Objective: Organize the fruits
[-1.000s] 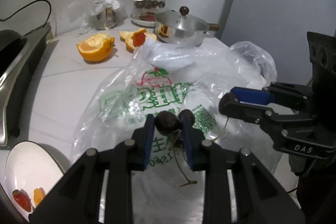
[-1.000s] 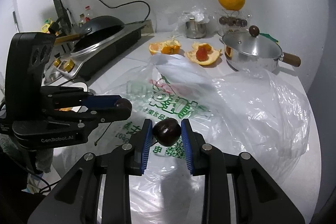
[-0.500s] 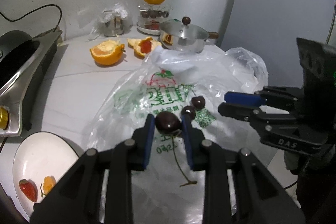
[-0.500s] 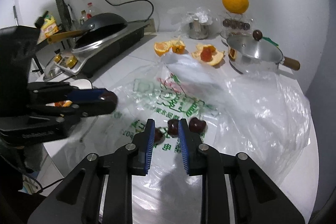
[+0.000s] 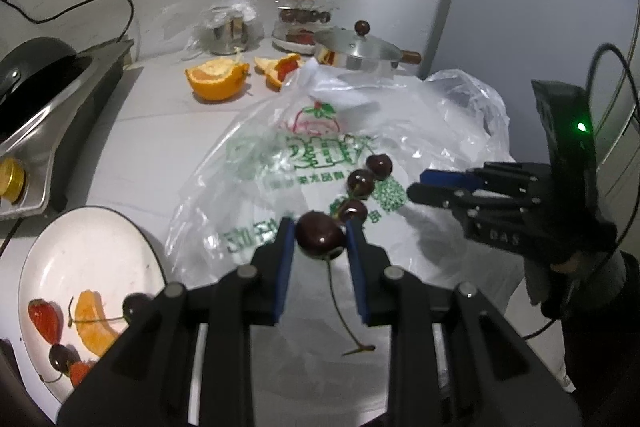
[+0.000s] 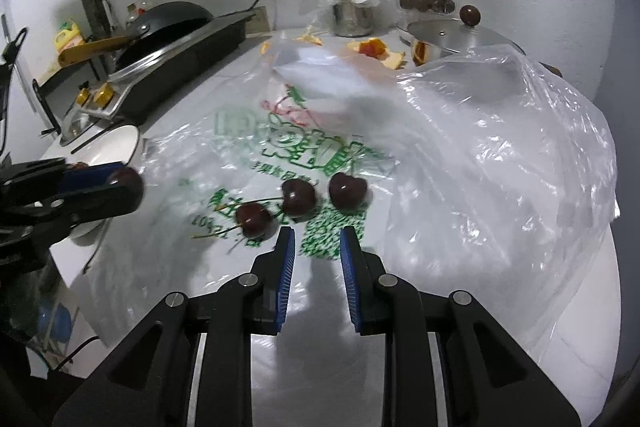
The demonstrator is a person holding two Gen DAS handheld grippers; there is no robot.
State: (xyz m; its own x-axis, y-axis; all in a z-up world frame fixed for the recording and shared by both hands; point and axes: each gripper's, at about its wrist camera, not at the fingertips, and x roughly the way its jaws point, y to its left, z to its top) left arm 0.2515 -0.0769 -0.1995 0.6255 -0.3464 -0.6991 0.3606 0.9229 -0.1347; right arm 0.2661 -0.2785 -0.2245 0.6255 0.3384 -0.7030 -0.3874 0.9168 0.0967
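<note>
A clear plastic bag (image 6: 460,155) sprawls across the counter, a white plate (image 5: 88,267) of fruit pieces beside it; three loose cherries (image 6: 298,197) lie on the bag; the left gripper (image 5: 320,239) pinches a cherry (image 5: 320,235); the right gripper (image 6: 317,247), fingers spread, holds nothing.

A home kitchen: a gas stove (image 6: 176,63) with a black wok (image 6: 168,21) lines the desk's (image 5: 160,131) left edge, a lidded steel pot (image 5: 358,49) sits at its far edge.
</note>
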